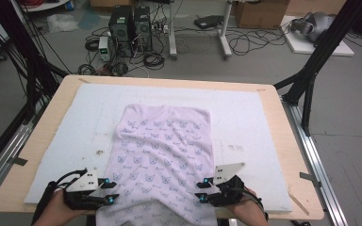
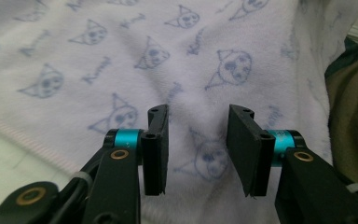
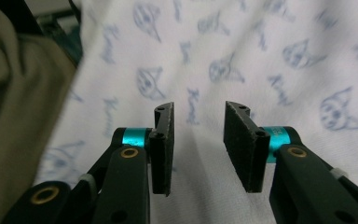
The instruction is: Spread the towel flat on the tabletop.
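I am holding my left claw (image 1: 112, 190) over the near left edge of the pale lilac towel (image 1: 165, 155), the one printed with little blue cat faces and script. My right claw (image 1: 201, 189) is hovering at the towel's near right edge, the two claws facing each other across the cloth. The towel is lying lengthwise down the middle of the white foam mat (image 1: 254, 117) that is covering the wooden worktop (image 1: 287, 141); its far end is sitting flat near the middle of the mat, and its near end is spilling over the worktop's near edge toward me.

In the left gripper view my left claw (image 2: 198, 149) is standing apart, its black pads (image 2: 156, 149) parted with only towel (image 2: 121, 60) showing beyond the gap and nothing pinched. In the right gripper view my right claw (image 3: 198, 147) is likewise apart, its pads (image 3: 242, 147) gripping nothing, with the printed towel (image 3: 261, 56) spreading out behind them. A fold of olive-grey fabric (image 3: 18, 102) is hanging just beside the towel's edge.
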Demonstrator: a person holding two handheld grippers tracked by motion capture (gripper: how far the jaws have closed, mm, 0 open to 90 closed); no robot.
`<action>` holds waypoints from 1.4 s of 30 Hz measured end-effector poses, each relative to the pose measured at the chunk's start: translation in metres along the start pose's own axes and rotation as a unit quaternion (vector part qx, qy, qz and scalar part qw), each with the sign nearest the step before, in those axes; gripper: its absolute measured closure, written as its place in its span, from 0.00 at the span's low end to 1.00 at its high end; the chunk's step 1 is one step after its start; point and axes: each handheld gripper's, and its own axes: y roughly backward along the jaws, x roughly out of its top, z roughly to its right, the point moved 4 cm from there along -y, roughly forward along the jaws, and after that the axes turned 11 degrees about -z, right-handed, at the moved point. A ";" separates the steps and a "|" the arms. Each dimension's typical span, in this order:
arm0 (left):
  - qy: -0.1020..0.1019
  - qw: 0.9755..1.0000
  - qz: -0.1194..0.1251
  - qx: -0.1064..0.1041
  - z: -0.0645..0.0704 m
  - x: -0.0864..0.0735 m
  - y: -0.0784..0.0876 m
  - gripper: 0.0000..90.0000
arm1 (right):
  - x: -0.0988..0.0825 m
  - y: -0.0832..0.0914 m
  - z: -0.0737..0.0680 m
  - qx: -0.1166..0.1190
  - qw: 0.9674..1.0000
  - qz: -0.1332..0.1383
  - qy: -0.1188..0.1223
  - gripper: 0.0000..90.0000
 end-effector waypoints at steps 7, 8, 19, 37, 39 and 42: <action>-0.031 0.999 -0.016 -0.027 0.012 -0.010 0.011 0.97 | -0.006 -0.009 -0.008 0.037 0.999 -0.024 0.023 0.98; -0.032 0.999 -0.010 -0.030 0.015 -0.013 0.016 0.97 | -0.007 -0.007 -0.012 0.040 0.999 -0.018 0.030 0.98; 0.012 1.000 0.010 -0.004 -0.009 0.005 -0.001 0.65 | 0.000 -0.001 0.015 -0.018 1.000 -0.001 -0.009 0.71; 0.059 0.992 0.020 0.112 -0.062 0.036 -0.018 0.98 | 0.020 -0.006 0.083 -0.122 0.991 -0.034 -0.044 0.99; 0.069 0.987 0.033 0.138 -0.075 0.047 -0.018 0.98 | 0.025 -0.002 0.096 -0.154 0.986 -0.038 -0.053 0.99; 0.091 0.981 0.040 0.164 -0.094 0.060 -0.024 0.98 | 0.028 0.000 0.117 -0.171 0.982 -0.031 -0.080 0.98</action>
